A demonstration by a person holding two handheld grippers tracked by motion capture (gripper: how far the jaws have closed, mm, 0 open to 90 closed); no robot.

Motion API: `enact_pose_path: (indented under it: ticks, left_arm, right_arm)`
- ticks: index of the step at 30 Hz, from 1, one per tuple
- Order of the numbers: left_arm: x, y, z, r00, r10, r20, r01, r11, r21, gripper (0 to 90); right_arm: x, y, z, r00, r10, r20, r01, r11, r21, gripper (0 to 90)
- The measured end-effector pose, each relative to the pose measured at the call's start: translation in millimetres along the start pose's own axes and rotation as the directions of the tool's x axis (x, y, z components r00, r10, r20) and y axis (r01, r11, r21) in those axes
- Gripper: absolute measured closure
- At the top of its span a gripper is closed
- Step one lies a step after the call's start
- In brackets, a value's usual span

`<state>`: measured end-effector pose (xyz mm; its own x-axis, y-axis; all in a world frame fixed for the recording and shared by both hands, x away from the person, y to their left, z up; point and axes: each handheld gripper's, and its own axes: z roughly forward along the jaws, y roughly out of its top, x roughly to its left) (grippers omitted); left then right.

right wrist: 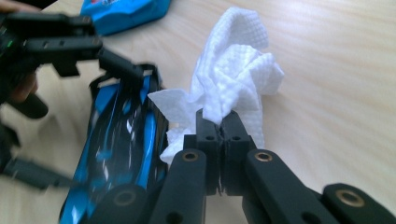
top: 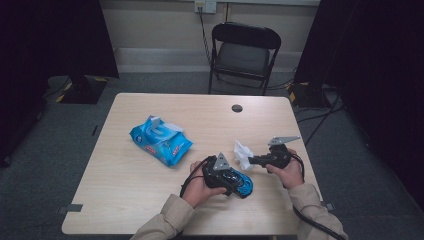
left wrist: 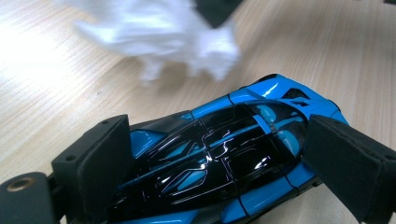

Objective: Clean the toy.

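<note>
A blue and black toy car point(left wrist: 219, 154) lies between the jaws of my left gripper point(left wrist: 224, 172), which is shut on its sides; it rests low over the table near the front edge point(top: 240, 184). A crumpled white wipe point(right wrist: 233, 74) is pinched in my right gripper point(right wrist: 220, 122), shut on its lower edge. In the high view the wipe point(top: 243, 154) hangs just right of the car, with the right gripper point(top: 255, 160) beside it. The left gripper view has the wipe point(left wrist: 163, 32) blurred above the car's nose.
A blue pack of wet wipes point(top: 160, 140) with its flap open lies on the left middle of the wooden table point(top: 150, 200). A round cable hole point(top: 237, 108) sits near the far edge. Beyond the table stands a black folding chair point(top: 242, 52).
</note>
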<state>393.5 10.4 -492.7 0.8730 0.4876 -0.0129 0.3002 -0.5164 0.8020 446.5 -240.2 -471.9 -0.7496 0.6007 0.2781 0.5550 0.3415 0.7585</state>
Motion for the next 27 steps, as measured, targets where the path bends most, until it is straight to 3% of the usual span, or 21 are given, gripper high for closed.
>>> enact_pose_path:
  ticks: [7,15,21,27]
  left_arm:
    - [1.7,-0.8,-0.3,0.9999,0.003,0.012,-0.003,1.0,-0.006,8.3]
    - [1.8,-2.3,-0.6,0.9999,0.003,0.011,-0.003,0.9999,-0.016,8.3]
    - [2.6,-3.1,-0.9,1.0,0.006,0.008,-0.006,0.9998,-0.022,8.3]
    - [2.9,-3.5,-1.3,1.0,0.006,0.004,-0.006,0.9997,-0.023,8.4]
  right_arm:
    - [3.9,19.4,37.8,1.0,-0.004,-0.002,0.004,1.0,0.016,88.5]
    - [9.1,24.9,78.1,0.9994,0.025,-0.024,-0.024,0.999,0.046,88.4]
    - [17.3,23.9,94.9,0.9973,0.03,-0.067,-0.024,0.996,0.085,87.9]
    - [17.9,22.8,93.1,0.9967,0.031,-0.075,-0.024,0.995,0.092,88.4]
